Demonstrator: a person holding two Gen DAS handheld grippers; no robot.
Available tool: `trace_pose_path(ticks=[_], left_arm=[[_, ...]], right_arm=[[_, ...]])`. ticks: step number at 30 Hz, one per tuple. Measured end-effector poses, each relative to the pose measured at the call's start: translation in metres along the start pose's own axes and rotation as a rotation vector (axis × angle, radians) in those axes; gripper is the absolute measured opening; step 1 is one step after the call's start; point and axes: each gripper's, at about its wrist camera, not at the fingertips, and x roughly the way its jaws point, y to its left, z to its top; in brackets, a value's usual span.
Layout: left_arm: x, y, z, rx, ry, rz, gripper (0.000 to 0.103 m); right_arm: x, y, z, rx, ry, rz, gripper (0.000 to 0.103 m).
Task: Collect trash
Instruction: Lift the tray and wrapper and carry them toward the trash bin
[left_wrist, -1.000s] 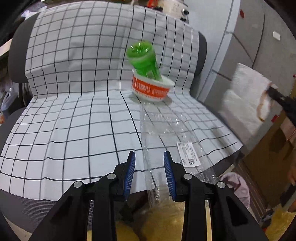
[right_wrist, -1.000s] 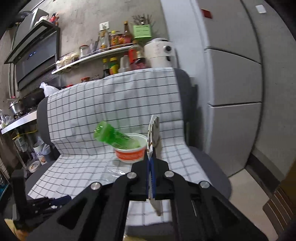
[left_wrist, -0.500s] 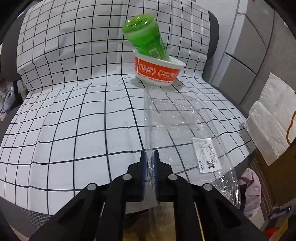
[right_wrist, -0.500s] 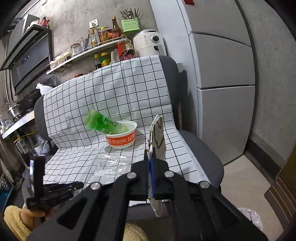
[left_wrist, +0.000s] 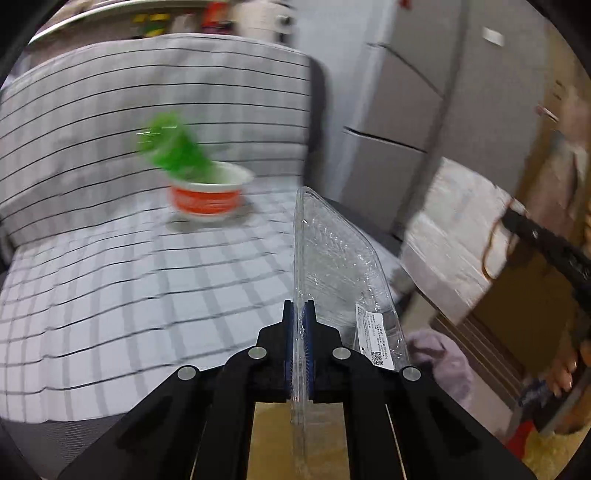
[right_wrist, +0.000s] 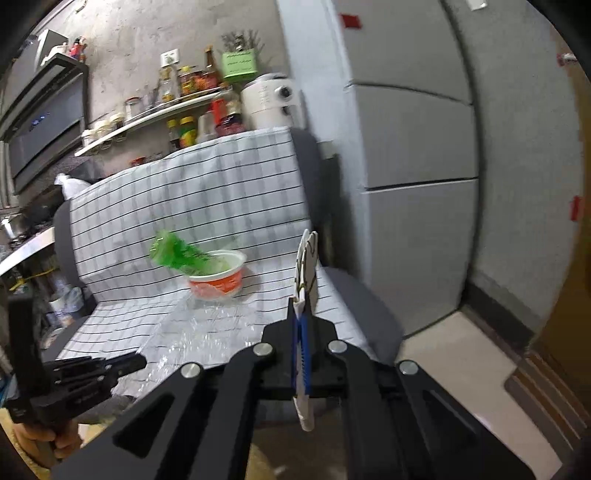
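The left gripper (left_wrist: 299, 332) is pinching the rim of a clear plastic tray (left_wrist: 332, 254) between its fingers, holding it on edge above the checkered cloth (left_wrist: 122, 258) draped over the chair. The right gripper (right_wrist: 301, 332) is clamping the edge of a white paper bag (right_wrist: 306, 266), seen edge-on here and hanging broad and open-sided in the left view. A green bottle (right_wrist: 173, 254) is leaning in a red-and-white noodle cup (right_wrist: 218, 278) farther back on the seat. The thin rim is likely to flex and slip if swung fast, and the tray may catch the bag's mouth, since the bag is being held by one edge only.
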Motion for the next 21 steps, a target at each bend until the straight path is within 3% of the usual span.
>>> trace_pose_path(ticks=[9, 21], left_arm=[[0.035, -0.103, -0.005, 0.206, 0.077, -0.207, 0.006], [0.108, -0.205, -0.028, 0.365, 0.282, -0.33, 0.006]], right_arm=[[-0.061, -0.065, -0.012, 0.056, -0.056, -0.25, 0.002], [-0.072, -0.149, -0.038, 0.199, -0.048, -0.312, 0.002]])
